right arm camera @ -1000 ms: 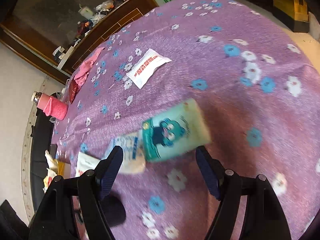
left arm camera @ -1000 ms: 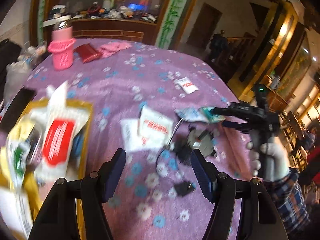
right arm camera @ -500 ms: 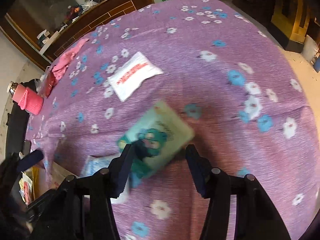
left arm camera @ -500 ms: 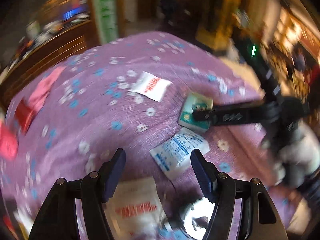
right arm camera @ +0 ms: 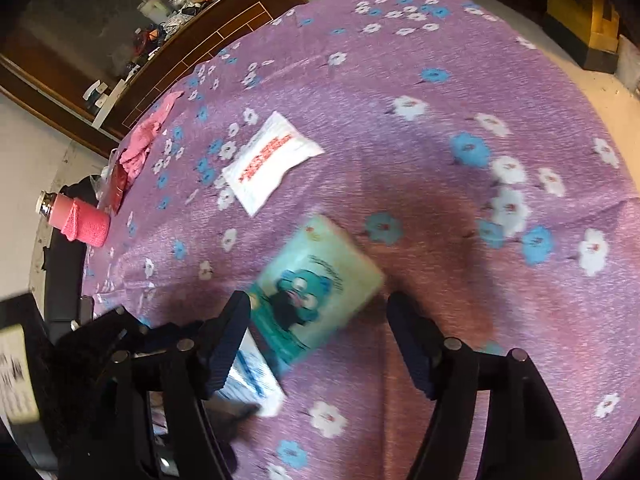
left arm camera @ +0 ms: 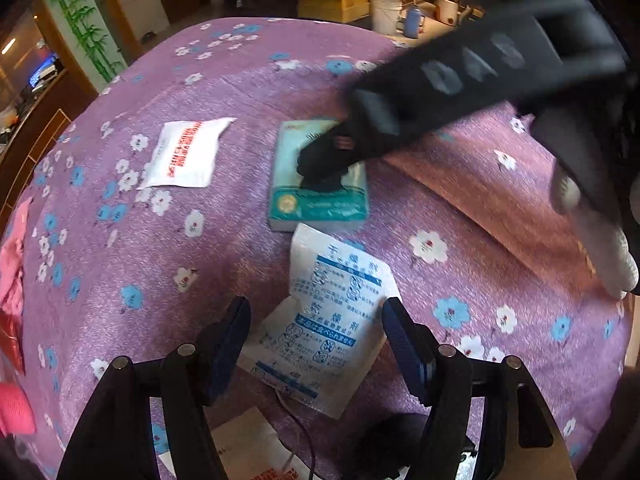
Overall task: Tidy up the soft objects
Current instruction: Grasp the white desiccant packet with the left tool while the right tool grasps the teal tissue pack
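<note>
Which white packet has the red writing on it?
The white packet lying alone, farther away, left of the green tissue pack. The nearer packet, between the left gripper's fingers, has blue writing.

A lived-in home, by its furnishings: under the right gripper (right arm camera: 316,344) spreads a purple flowered tablecloth (right arm camera: 460,92), and far ahead to its left stands a dark wooden sideboard (right arm camera: 192,52) heaped with household clutter. Ahead of the left gripper (left arm camera: 316,344), beyond the table, are a bamboo-painted panel (left arm camera: 86,36), a white bucket (left arm camera: 386,12) and a blue jug (left arm camera: 414,22).
</note>
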Action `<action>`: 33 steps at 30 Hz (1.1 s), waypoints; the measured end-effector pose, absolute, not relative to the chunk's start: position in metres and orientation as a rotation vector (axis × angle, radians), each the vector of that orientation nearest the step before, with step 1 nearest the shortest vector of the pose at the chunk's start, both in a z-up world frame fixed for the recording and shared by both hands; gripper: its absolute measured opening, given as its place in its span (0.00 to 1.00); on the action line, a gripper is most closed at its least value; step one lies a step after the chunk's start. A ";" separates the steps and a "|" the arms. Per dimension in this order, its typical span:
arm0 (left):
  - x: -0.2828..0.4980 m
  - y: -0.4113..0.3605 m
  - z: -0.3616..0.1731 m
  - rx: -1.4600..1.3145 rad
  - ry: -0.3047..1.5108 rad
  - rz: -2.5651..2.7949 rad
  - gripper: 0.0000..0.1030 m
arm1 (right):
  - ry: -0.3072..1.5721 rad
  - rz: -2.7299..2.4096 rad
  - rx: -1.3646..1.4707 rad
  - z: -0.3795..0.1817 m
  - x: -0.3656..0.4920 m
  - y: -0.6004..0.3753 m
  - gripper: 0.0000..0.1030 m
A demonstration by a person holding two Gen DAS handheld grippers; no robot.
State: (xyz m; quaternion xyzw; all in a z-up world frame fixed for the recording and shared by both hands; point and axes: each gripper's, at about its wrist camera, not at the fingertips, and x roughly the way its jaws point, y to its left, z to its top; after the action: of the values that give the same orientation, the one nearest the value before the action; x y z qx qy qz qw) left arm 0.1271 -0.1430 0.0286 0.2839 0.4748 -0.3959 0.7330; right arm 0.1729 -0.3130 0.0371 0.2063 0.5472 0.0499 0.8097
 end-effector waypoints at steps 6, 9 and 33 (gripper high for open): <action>0.121 -0.141 0.022 0.606 1.044 -0.886 0.76 | 1.169 0.041 0.381 0.032 0.189 -0.291 0.71; 0.117 -0.143 0.019 0.600 1.044 -0.884 0.76 | 1.180 0.009 0.323 0.031 0.193 -0.281 0.75; 0.123 -0.133 0.033 0.440 1.064 -0.750 0.47 | 1.092 0.016 0.328 0.056 0.148 -0.319 0.34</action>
State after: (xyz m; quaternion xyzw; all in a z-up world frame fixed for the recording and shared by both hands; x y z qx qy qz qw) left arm 0.1230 -0.1331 0.0328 0.2029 0.4911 -0.3462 0.7732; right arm 0.1484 -0.3189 0.0561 0.1554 0.5167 0.0077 0.8419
